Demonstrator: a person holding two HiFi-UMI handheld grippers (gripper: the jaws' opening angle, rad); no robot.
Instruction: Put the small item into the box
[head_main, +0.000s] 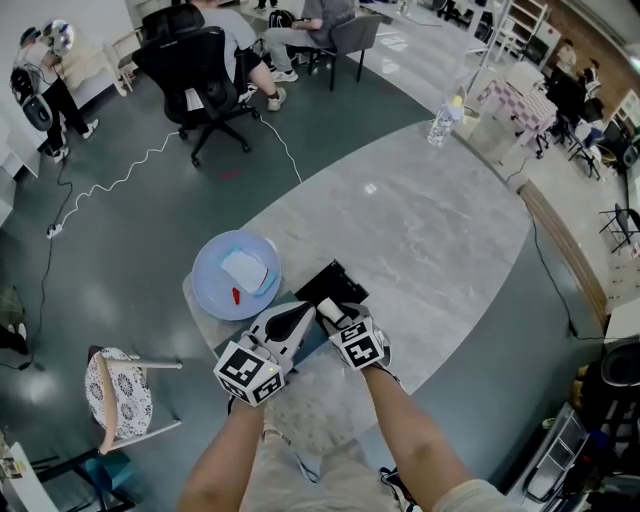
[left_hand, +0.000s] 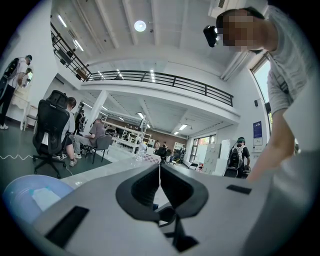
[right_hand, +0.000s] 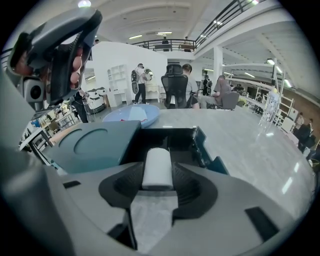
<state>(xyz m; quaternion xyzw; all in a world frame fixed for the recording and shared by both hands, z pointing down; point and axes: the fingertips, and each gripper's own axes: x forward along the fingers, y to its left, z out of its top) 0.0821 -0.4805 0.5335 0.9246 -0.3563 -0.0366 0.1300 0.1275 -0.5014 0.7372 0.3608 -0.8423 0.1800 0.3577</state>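
Small item (right_hand: 157, 167) clamped in right gripper (right_hand: 158, 175) at open box (right_hand: 199, 145) near edge; should move farther in, lower, then release. Left gripper (left_hand: 159, 182) clenched, empty.

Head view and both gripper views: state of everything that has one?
left tongs: shut, empty.
right tongs: shut on white roll.
white roll: held in front of the open box, not released.
box: open, lid flat beside it.
blue plate: holds white pad and red bit.
bottle: upright on table.
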